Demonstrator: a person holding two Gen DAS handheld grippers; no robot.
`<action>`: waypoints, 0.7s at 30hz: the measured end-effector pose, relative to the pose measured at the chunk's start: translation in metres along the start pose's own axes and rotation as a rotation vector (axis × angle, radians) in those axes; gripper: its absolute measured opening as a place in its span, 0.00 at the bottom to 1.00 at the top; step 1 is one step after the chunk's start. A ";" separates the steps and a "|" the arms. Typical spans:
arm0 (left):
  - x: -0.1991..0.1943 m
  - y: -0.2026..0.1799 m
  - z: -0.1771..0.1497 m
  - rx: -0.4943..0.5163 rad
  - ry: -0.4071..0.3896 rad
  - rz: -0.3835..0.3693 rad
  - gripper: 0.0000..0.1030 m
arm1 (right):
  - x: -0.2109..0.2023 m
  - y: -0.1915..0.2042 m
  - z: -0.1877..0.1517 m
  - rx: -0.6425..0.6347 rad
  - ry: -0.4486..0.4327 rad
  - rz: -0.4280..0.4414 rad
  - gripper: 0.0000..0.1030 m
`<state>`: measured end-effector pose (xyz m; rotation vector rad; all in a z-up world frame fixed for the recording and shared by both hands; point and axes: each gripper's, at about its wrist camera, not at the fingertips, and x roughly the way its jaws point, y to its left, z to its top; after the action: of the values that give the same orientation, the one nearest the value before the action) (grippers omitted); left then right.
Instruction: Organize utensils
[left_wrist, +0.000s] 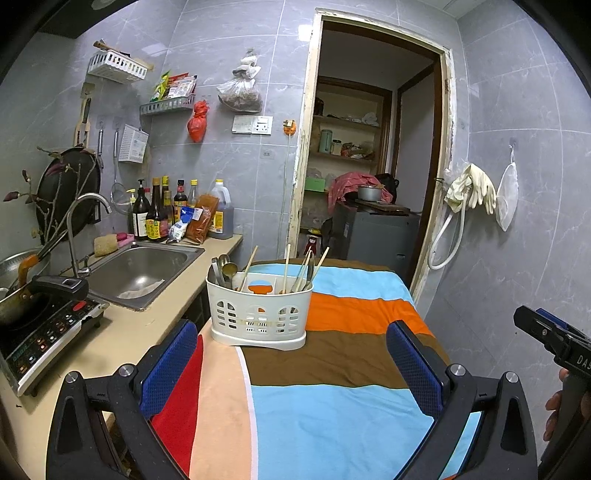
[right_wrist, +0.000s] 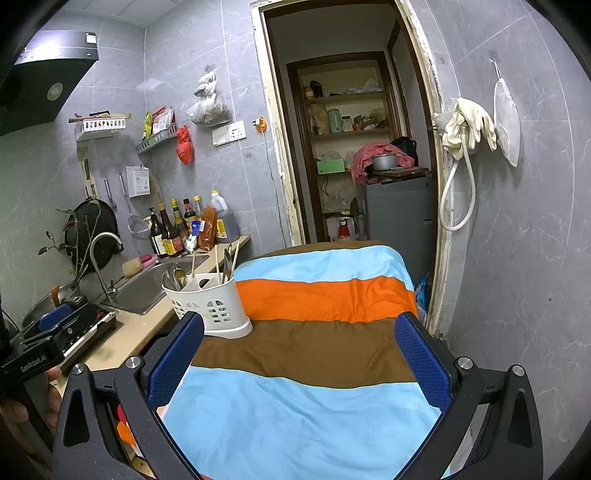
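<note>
Even, cool indoor light, sharp focus, strong fisheye bending at edges.

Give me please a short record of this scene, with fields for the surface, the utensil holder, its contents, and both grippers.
surface: striped cloth beside the kitchen counter
holder: white utensil caddy, upright on the cloth
contents: spoons in its left compartment, chopsticks in its right
left gripper: open, empty
right gripper: open, empty
</note>
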<state>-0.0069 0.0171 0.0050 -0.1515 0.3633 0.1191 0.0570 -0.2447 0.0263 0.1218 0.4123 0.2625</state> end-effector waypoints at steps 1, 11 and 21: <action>0.000 0.000 0.000 0.000 0.001 0.001 1.00 | 0.000 0.000 -0.001 0.000 -0.001 0.000 0.98; 0.001 0.000 0.000 0.002 0.003 0.000 1.00 | 0.001 -0.003 -0.002 0.002 0.003 0.002 0.98; 0.001 -0.001 0.000 0.003 0.003 0.000 1.00 | 0.002 -0.004 -0.002 0.004 0.009 0.001 0.98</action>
<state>-0.0056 0.0164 0.0051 -0.1486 0.3667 0.1188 0.0591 -0.2479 0.0225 0.1243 0.4212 0.2635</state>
